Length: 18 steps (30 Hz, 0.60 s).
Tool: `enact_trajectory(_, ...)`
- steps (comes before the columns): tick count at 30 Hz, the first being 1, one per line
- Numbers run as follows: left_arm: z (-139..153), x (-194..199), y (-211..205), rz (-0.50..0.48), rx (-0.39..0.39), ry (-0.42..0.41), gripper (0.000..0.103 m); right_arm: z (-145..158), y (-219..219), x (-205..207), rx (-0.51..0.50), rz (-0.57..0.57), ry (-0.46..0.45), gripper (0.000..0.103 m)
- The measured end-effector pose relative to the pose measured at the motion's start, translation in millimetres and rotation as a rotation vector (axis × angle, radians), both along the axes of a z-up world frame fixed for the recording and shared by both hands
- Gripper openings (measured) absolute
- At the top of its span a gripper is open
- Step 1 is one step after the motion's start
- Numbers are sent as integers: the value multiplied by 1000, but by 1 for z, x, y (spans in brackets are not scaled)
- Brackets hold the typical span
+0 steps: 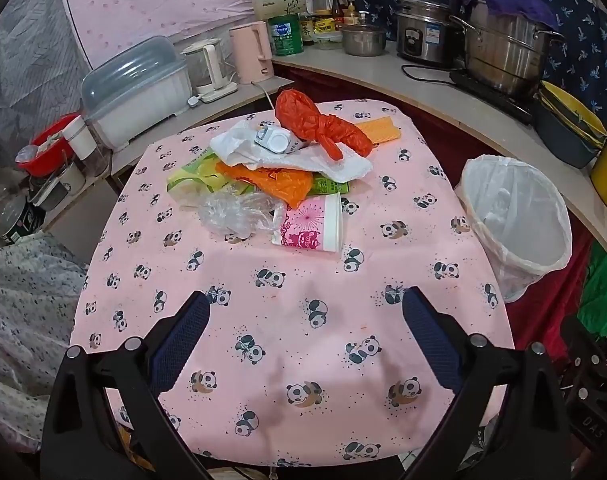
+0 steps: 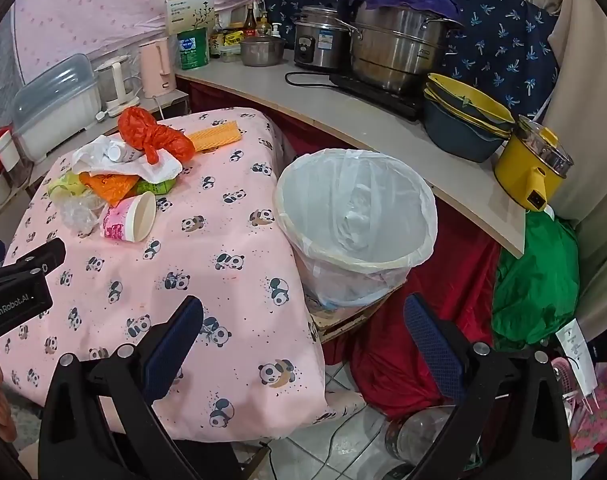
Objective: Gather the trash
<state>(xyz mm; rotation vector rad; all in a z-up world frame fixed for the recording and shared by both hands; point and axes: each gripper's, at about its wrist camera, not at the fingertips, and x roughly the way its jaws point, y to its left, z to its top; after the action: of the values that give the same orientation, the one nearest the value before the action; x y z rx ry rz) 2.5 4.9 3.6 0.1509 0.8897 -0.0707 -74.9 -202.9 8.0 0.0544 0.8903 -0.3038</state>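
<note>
pink cotton-look tablecloth (image 1: 287, 280) with a panda print covers the small table, cloth lying mostly smooth. trash sits heaped at the far middle of it: a crinkly orange-red plastic bag (image 1: 319, 124) knotted on top, soft white tissue (image 1: 343, 164) under it, a small white bottle (image 1: 273, 140) on its side, an orange wrapper (image 1: 279, 182), a green packet (image 1: 327, 188), clear crumpled film (image 1: 235, 212). nearest piece is a pink printed paper cup (image 1: 313, 228) tipped over, long axis running across the table, open mouth facing the bin side (rim bent a bit). round waste bin (image 2: 355, 216) with a thin white liner stands upright just beside the table edge, mouth up. left gripper (image 1: 305, 312) hovers over bare cloth, dark blue mesh-textured pads spread wide, nothing between them. right gripper (image 2: 303, 316) likewise spread wide with nothing between, over the table edge near the bin.
</note>
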Motion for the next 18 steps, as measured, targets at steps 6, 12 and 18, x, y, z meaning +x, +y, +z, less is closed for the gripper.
enact_trajectory(6, -2, 4, -4, -6, 11, 13, 93, -3, 1, 5, -6, 8, 9, 96)
enact_trajectory(12, -5, 5, -6, -5, 17, 16, 93, -6, 2, 8, -4, 10, 13, 96)
enact_trajectory(18, -7, 5, -6, -4, 19, 18, 92, -8, 0, 8, -7, 17, 20, 96)
